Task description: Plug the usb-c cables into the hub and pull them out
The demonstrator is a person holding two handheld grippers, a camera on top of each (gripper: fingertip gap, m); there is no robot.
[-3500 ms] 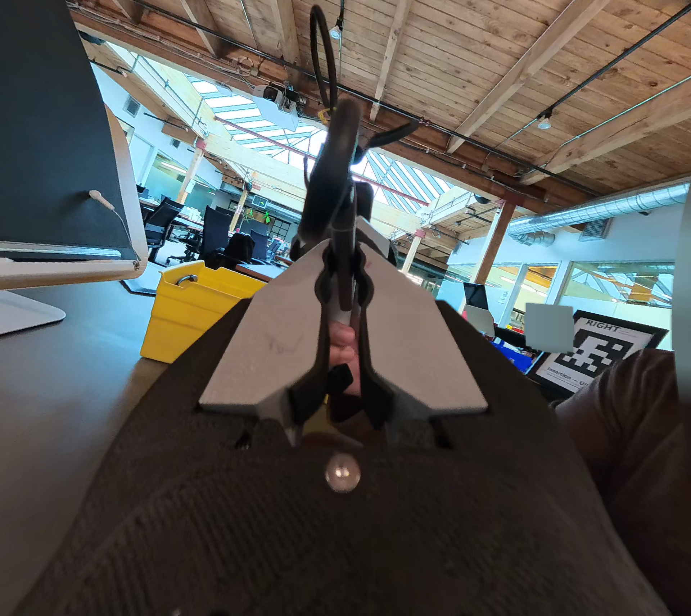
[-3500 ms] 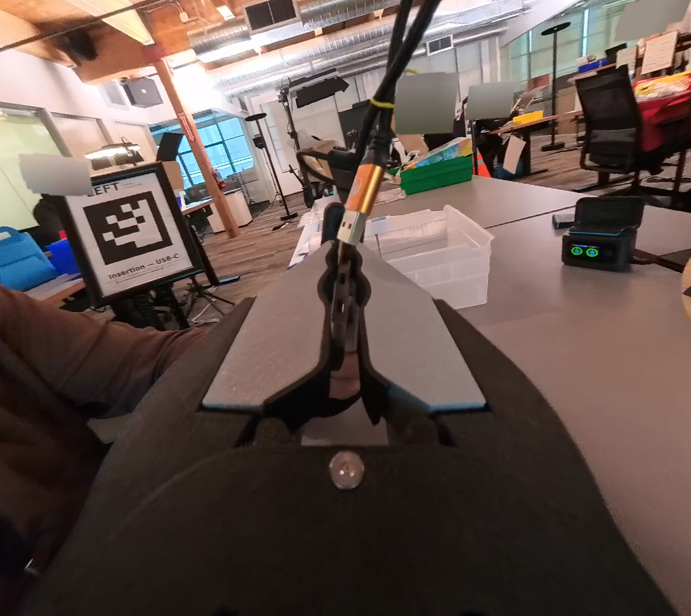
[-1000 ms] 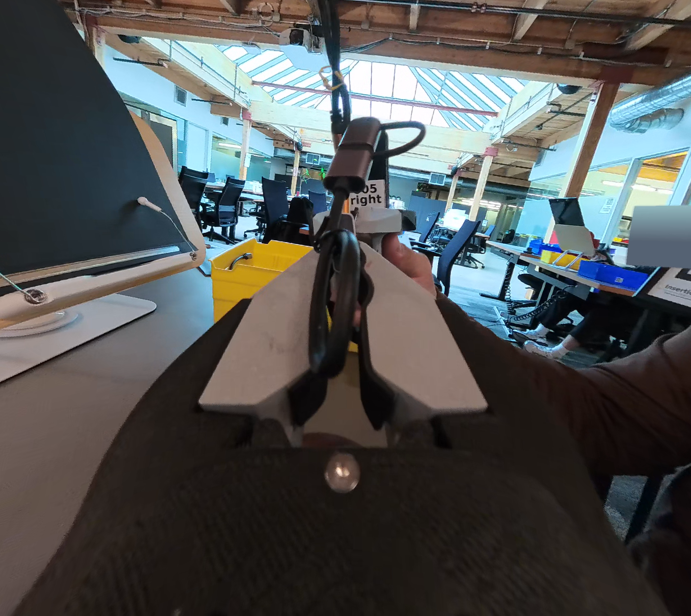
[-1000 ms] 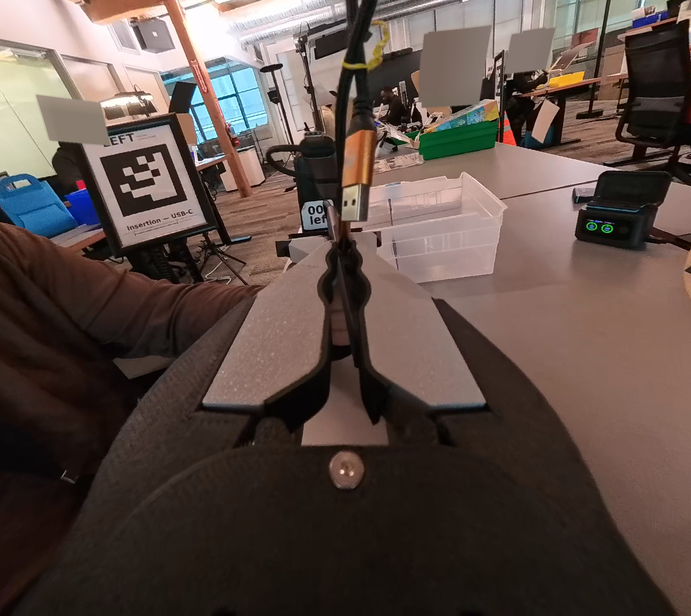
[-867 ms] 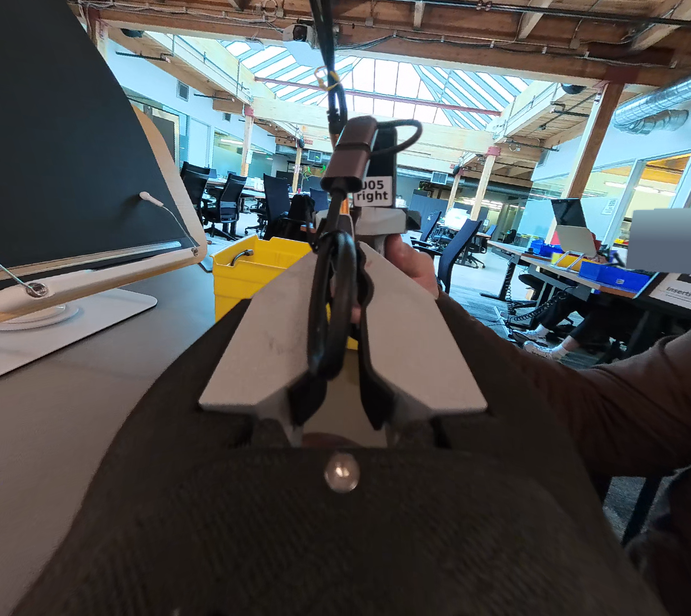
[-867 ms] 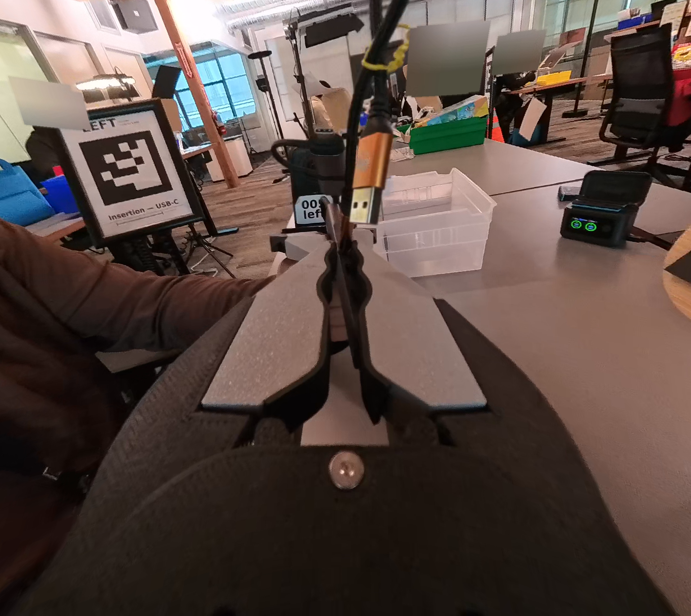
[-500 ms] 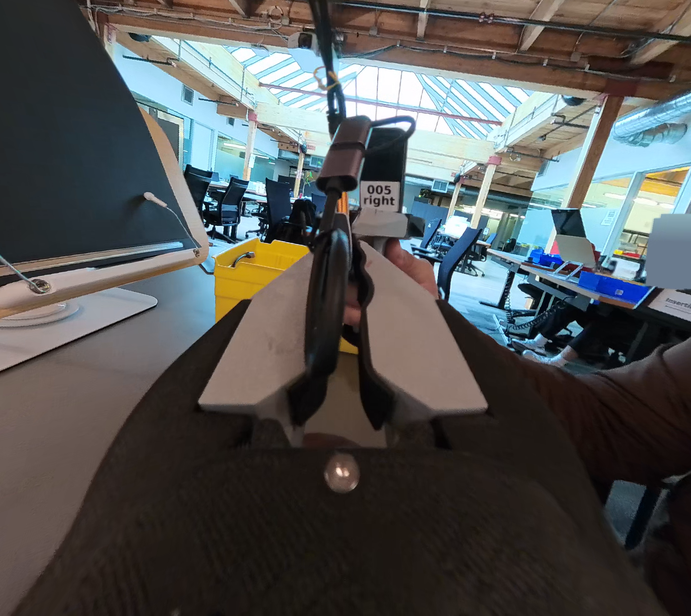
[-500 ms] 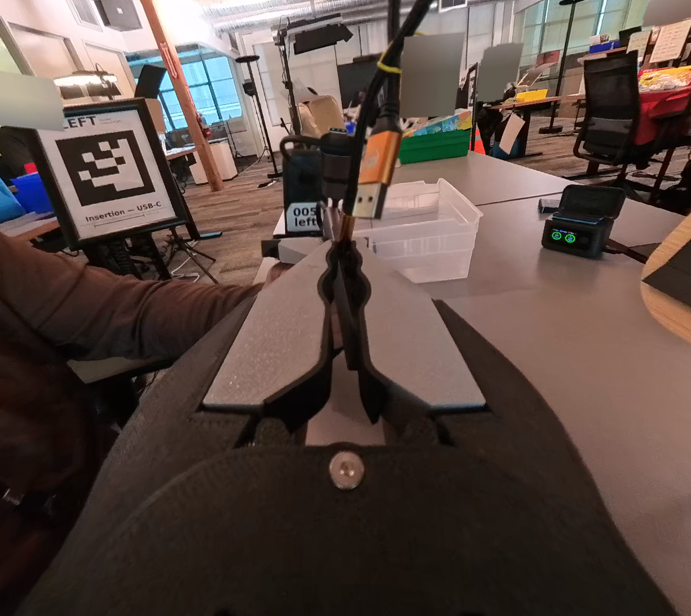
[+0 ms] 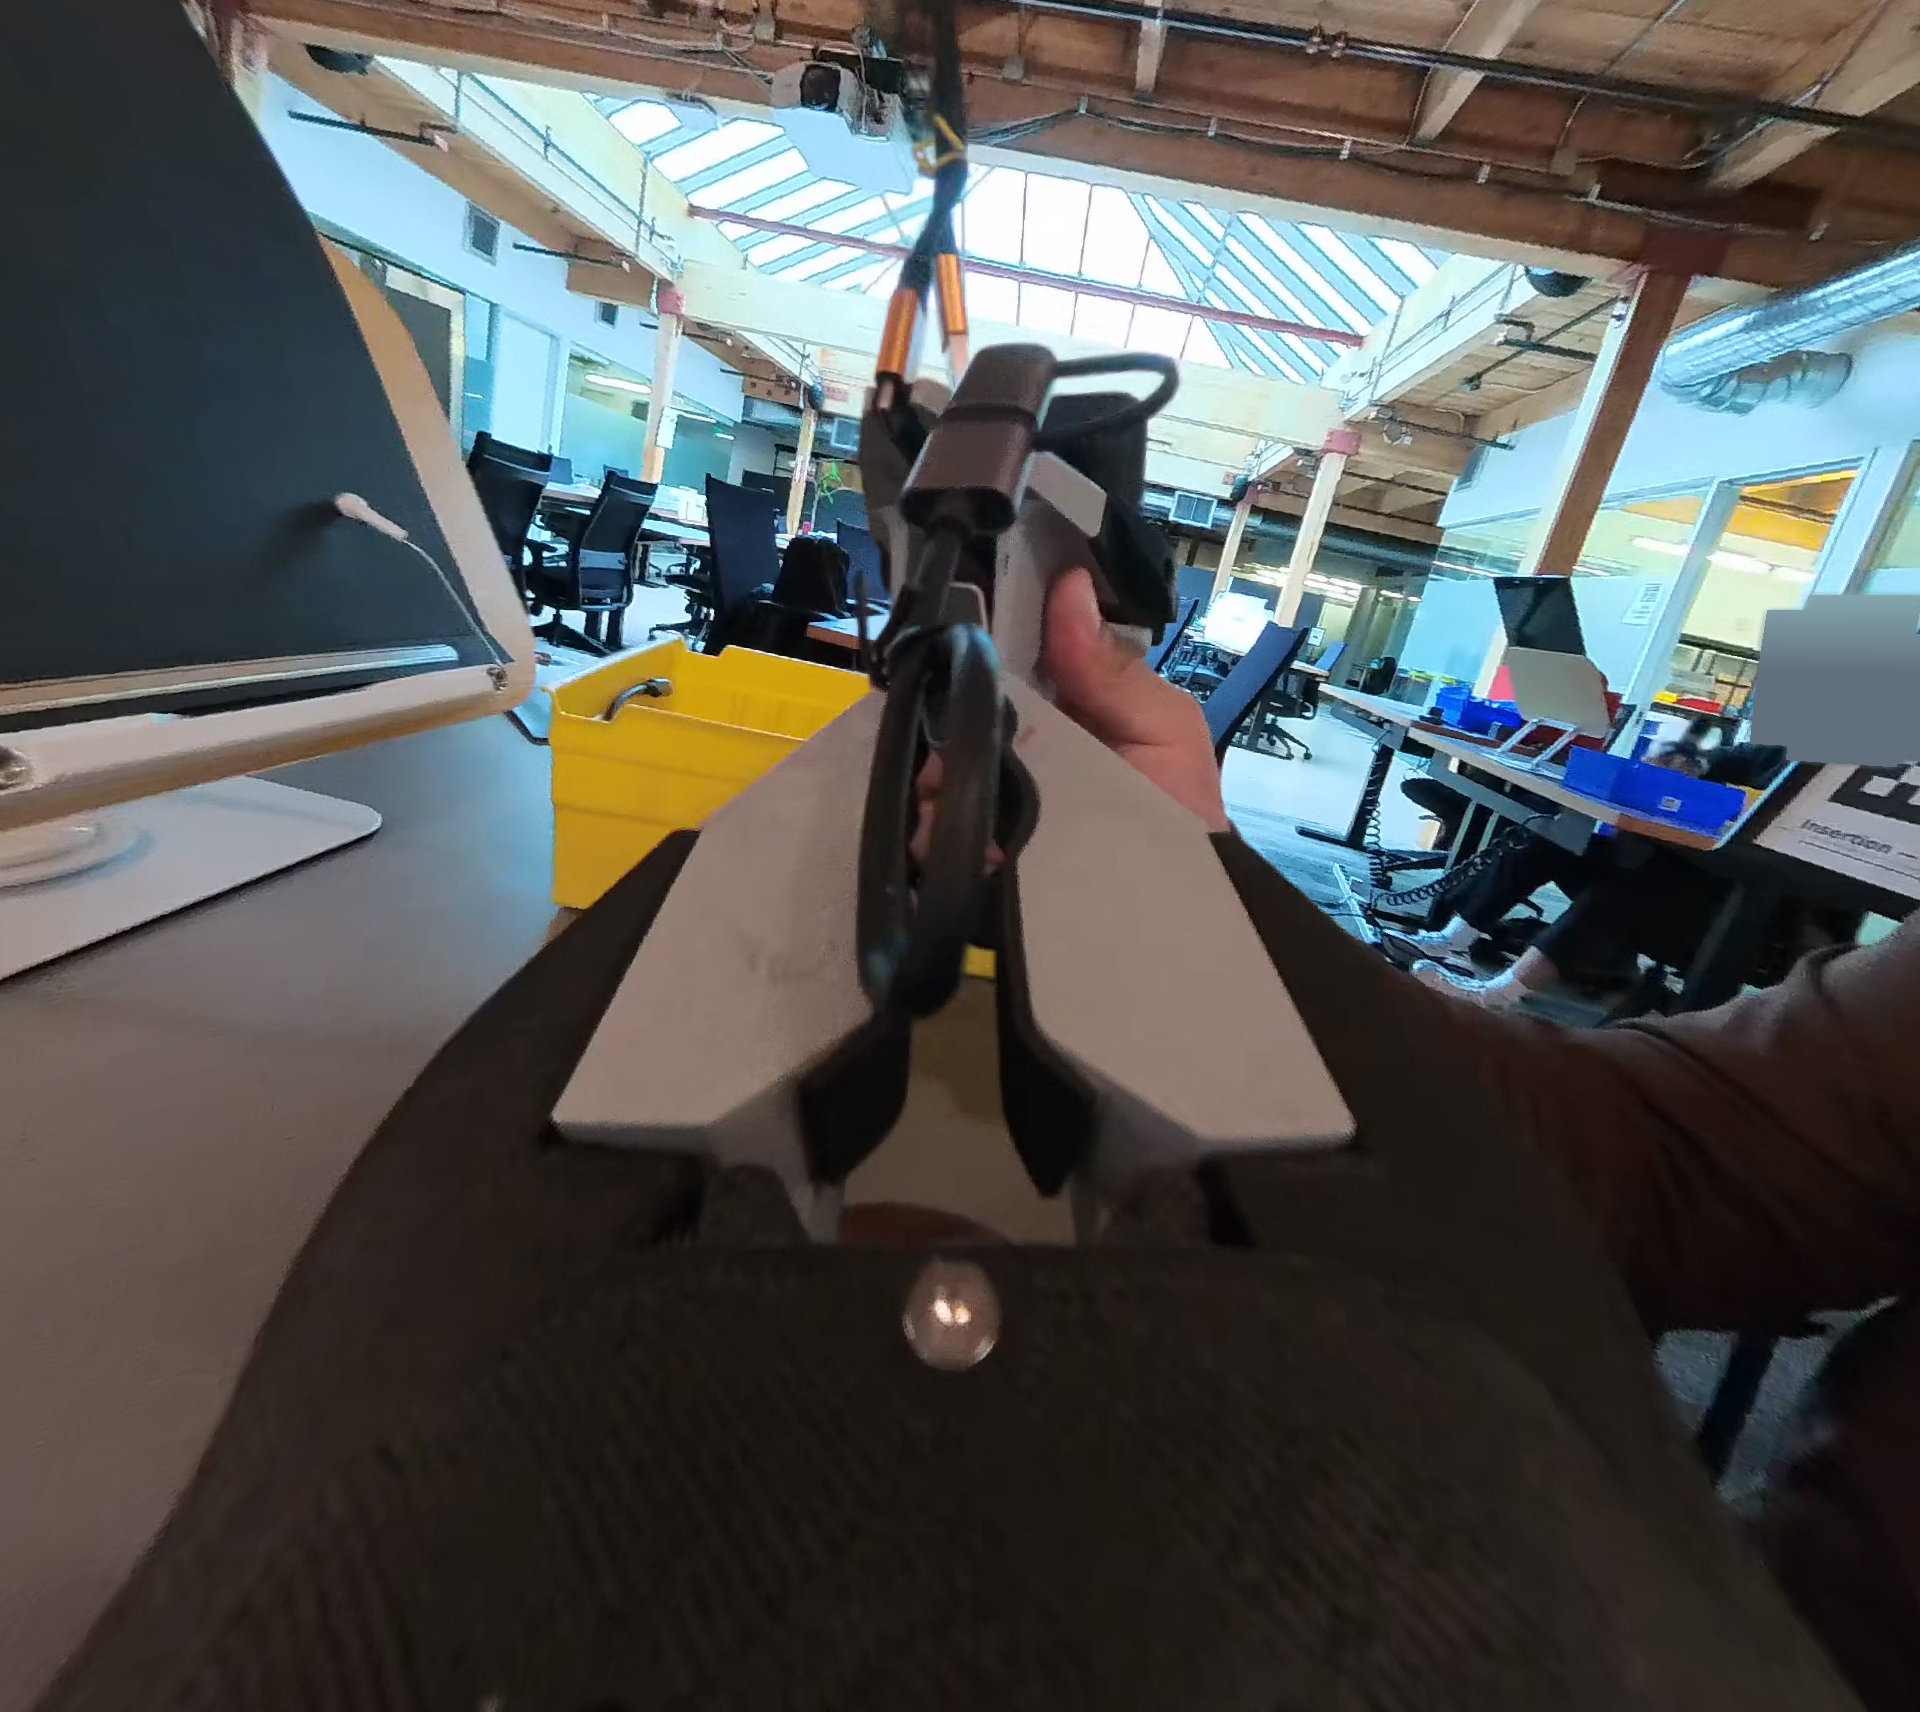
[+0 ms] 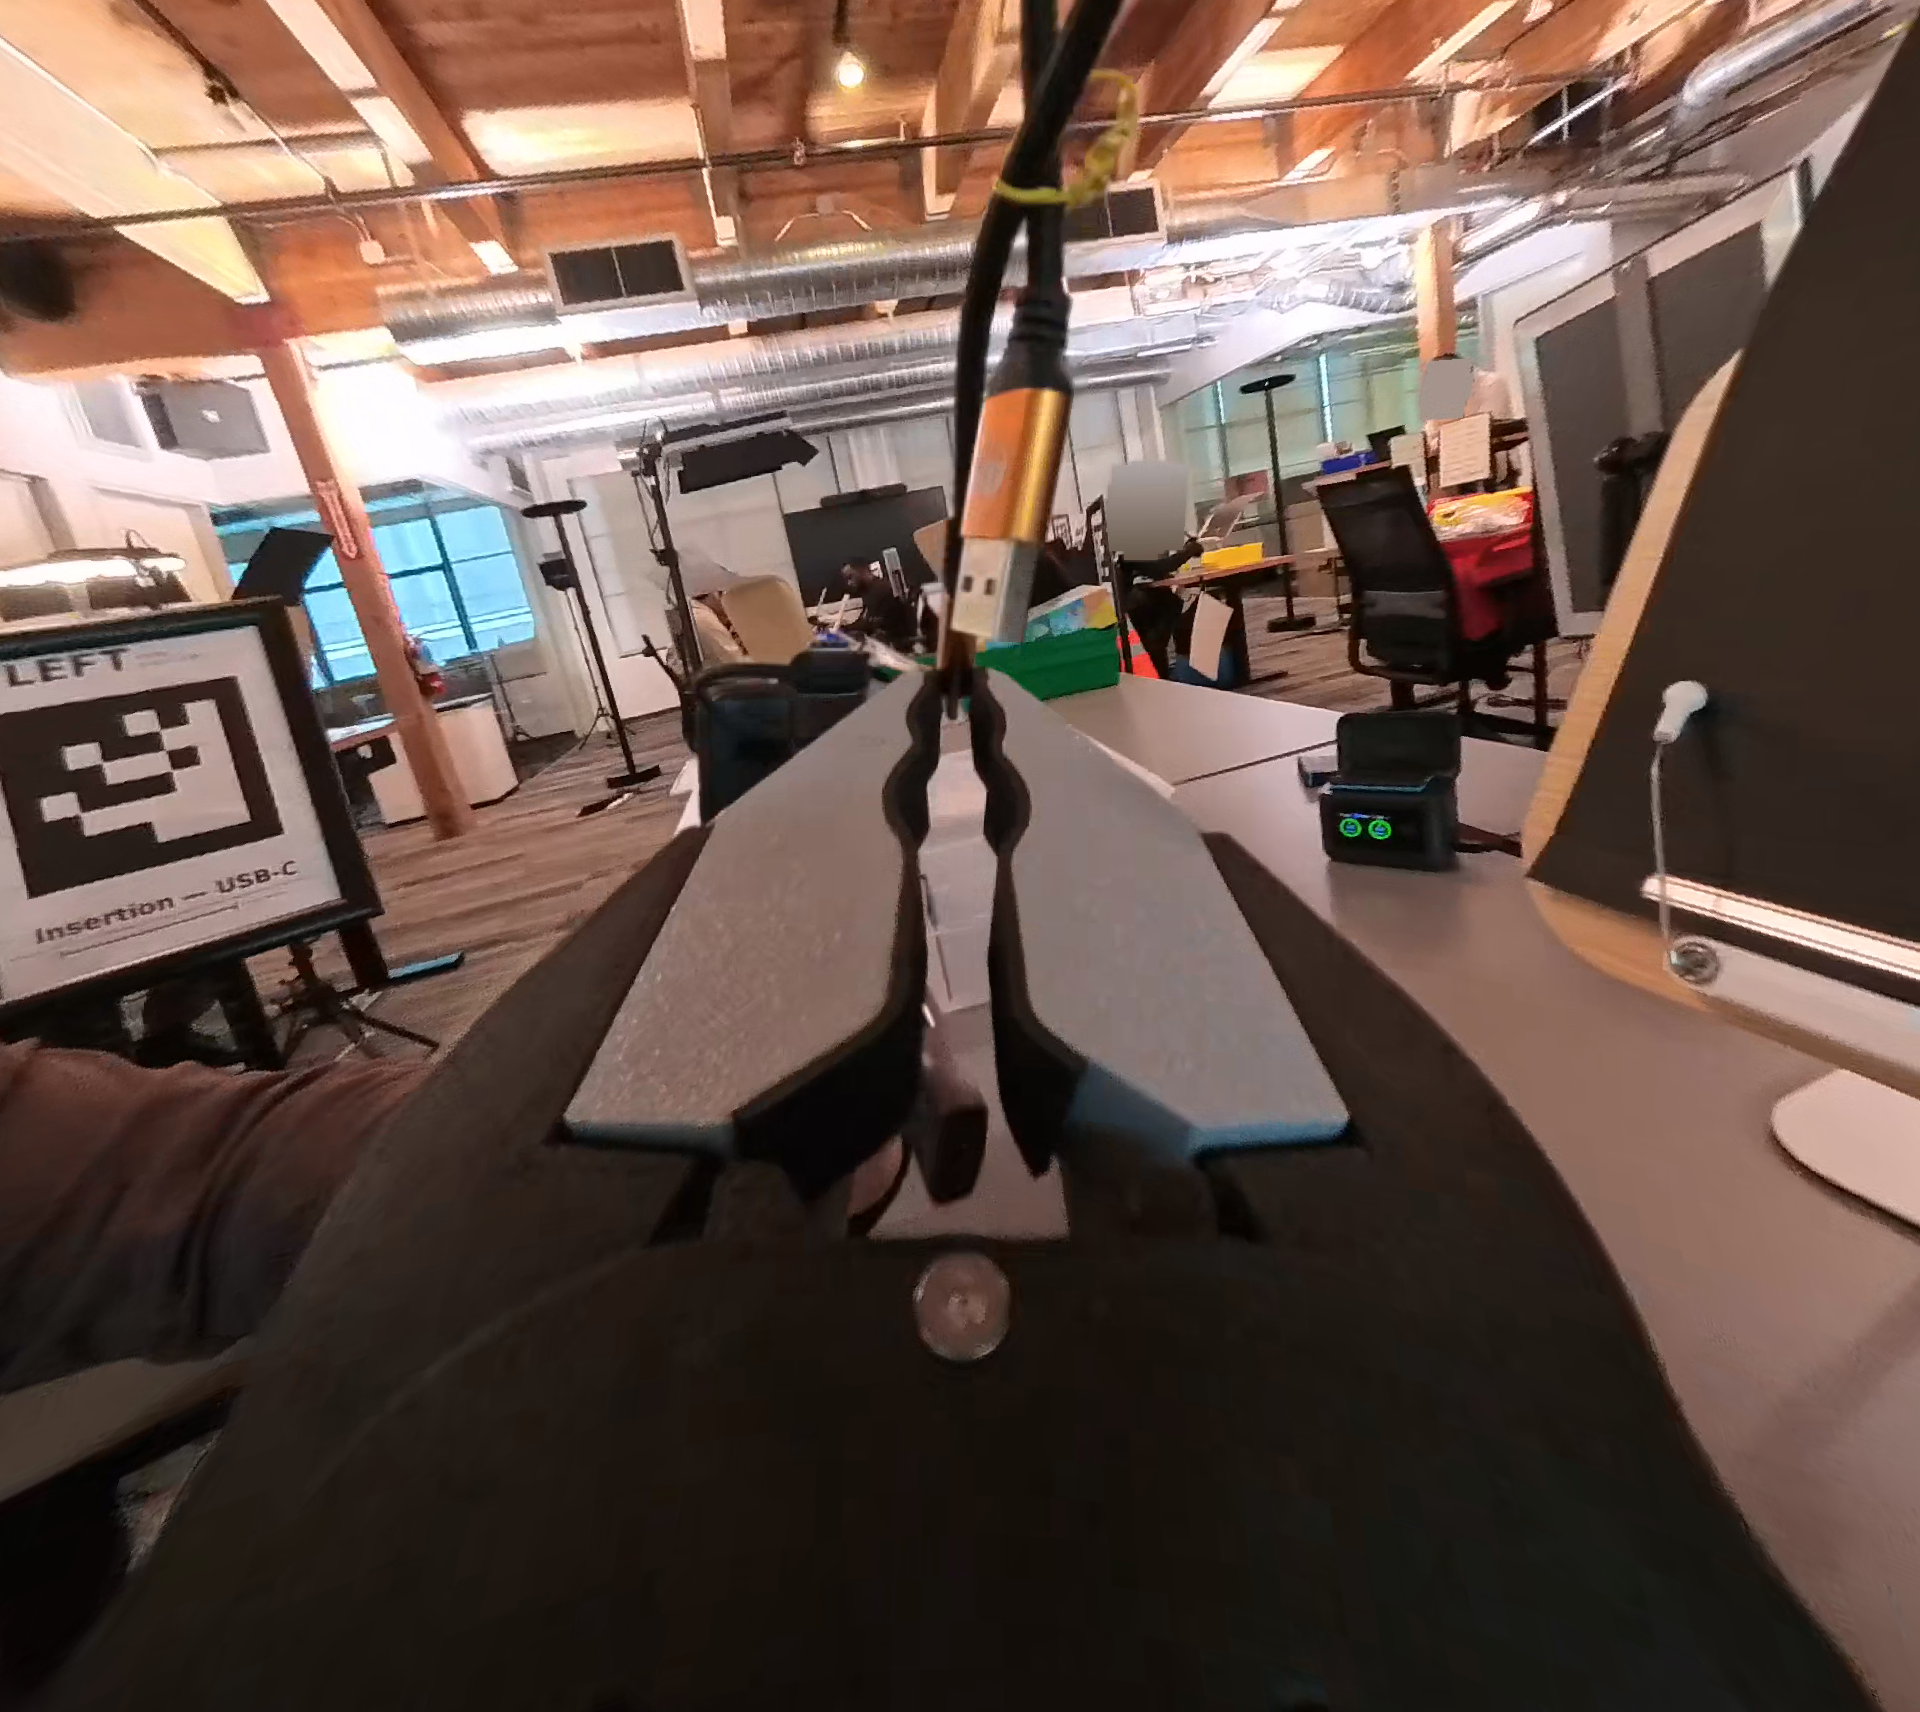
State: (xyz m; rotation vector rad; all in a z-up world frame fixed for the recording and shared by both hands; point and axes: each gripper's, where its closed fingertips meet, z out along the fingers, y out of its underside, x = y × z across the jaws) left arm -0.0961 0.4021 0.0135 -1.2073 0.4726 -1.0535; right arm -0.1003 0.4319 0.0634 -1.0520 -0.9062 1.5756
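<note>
The left gripper point(image 9: 940, 706) was clamped on the hub point(image 9: 971, 467) lead, and the right gripper point(image 10: 958, 688) on the cable point(image 10: 1013, 457) plug. Judged advisable: square plug to port before pressing.

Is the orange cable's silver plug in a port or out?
Out. The orange-sleeved cable's silver metal plug hangs bare above the right hand-held gripper, its open end in no port.

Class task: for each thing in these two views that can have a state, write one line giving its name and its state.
Left tool: shut on the hub's black cable.
Right tool: shut on an orange plug tip.
Hub: held up in the air, port end toward the right tool.
Orange USB-A plug: unplugged, hanging free.
Yellow bin: open-topped, on the table.
Black charging case: lid up, two green lights lit.
</note>
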